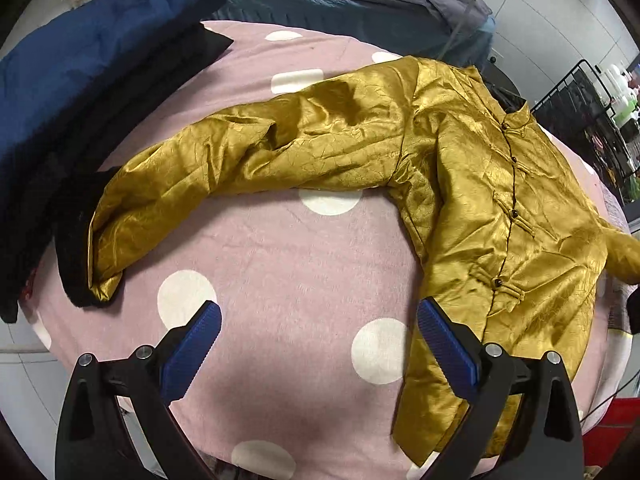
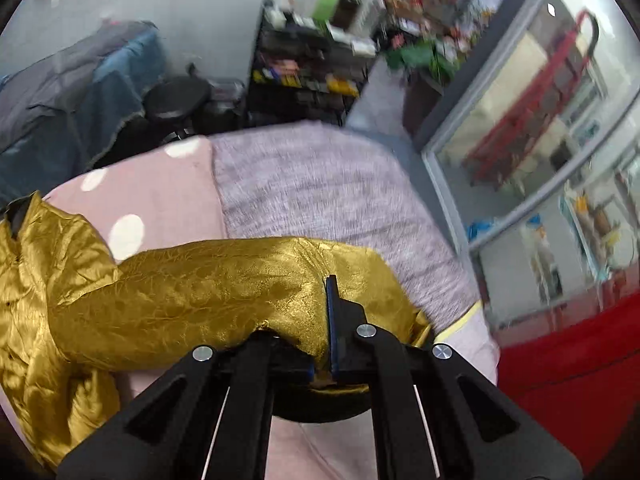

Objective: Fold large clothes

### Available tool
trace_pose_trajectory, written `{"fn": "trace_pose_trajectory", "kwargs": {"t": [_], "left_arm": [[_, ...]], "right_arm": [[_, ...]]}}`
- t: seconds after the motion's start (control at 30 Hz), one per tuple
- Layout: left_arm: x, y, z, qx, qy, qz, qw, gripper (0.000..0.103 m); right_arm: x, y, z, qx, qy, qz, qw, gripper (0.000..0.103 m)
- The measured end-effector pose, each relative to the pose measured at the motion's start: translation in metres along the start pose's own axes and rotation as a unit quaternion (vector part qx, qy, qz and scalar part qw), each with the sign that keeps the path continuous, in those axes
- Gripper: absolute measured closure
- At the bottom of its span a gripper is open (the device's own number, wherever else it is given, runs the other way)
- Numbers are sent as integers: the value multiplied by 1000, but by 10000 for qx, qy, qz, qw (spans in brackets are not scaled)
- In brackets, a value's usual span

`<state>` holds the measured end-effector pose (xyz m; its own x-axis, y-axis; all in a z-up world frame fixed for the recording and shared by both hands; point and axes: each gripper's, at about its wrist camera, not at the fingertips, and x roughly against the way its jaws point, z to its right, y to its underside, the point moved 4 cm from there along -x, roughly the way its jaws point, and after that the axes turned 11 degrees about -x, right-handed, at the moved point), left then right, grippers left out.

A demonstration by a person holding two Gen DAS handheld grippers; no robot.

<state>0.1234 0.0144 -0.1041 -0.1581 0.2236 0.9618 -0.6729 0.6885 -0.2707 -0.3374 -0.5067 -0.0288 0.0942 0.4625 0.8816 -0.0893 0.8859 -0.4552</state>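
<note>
My right gripper [image 2: 326, 320] is clamped tight on a sleeve of the gold jacket [image 1: 460, 184] — low centre of its frame. My left gripper [image 1: 318, 344] hangs wide and empty over the pink spotted blanket [image 1: 280, 264] — jacket spread flat across the frame's right half.

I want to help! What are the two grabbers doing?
Left gripper: open, empty.
Right gripper: shut on the gold jacket's sleeve.
</note>
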Motion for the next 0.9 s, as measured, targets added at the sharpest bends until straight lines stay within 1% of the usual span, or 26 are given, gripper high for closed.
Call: {"fn": "trace_pose_trajectory", "kwargs": {"t": [0.03,0.07,0.1,0.13,0.17,0.23,0.3,0.37,0.43,0.5,0.53,0.57,0.63,0.7,0.77,0.83,0.9], "left_arm": [[0,2,0,23,15,-1,10000,7],[0,3,0,41,18,6,10000,7],[1,5,1,47,4,9,10000,7],[0,7,0,52,-8,-3,10000,7],[0,8,1,51,-7,-22,10000,7],[-3,11,2,-3,14,-91,10000,7],[-2,14,2,-76,-23,-117,9999,7],[-3,15,-2,-114,-67,-110,9999,7],[-5,17,-9,-83,-86,-112,9999,7],[-9,19,-18,-15,-63,-147,9999,7],[-11,20,-21,-1,-43,-172,9998,7],[-13,21,-23,-8,-25,-194,9998,7],[-17,24,-25,-122,3,-236,9996,7],[-24,28,-20,-361,40,-290,9989,7],[-32,33,-13,-638,50,-399,9972,7],[-41,40,-1,-971,59,-554,9937,7],[-45,49,12,-1247,128,-652,9900,7]], "right_arm": [[-8,3,-6,-10,-114,-146,9998,94],[-16,10,-13,32,-181,-265,9995,84],[-21,19,-18,84,-168,-327,9993,57],[-22,26,-23,104,-108,-305,9994,19],[-21,33,-25,119,-70,-190,9997,13],[-11,43,-31,280,-86,51,9996,13],[-1,51,-39,516,-14,237,9984,13],[16,63,-42,781,-21,499,9957,13],[34,78,-45,958,-141,686,9929,13],[48,95,-49,1074,-450,726,9905,13],[56,110,-54,1203,-735,713,9874,13],[63,122,-60,1333,-898,708,9845,13],[69,148,-71,1605,-1092,701,9785,13],[69,177,-88,1922,-1288,537,9714,13],[60,208,-105,2289,-1382,283,9632,13],[47,240,-120,2702,-1382,-63,9528,13],[44,264,-130,2964,-1413,-193,9444,13]]}}
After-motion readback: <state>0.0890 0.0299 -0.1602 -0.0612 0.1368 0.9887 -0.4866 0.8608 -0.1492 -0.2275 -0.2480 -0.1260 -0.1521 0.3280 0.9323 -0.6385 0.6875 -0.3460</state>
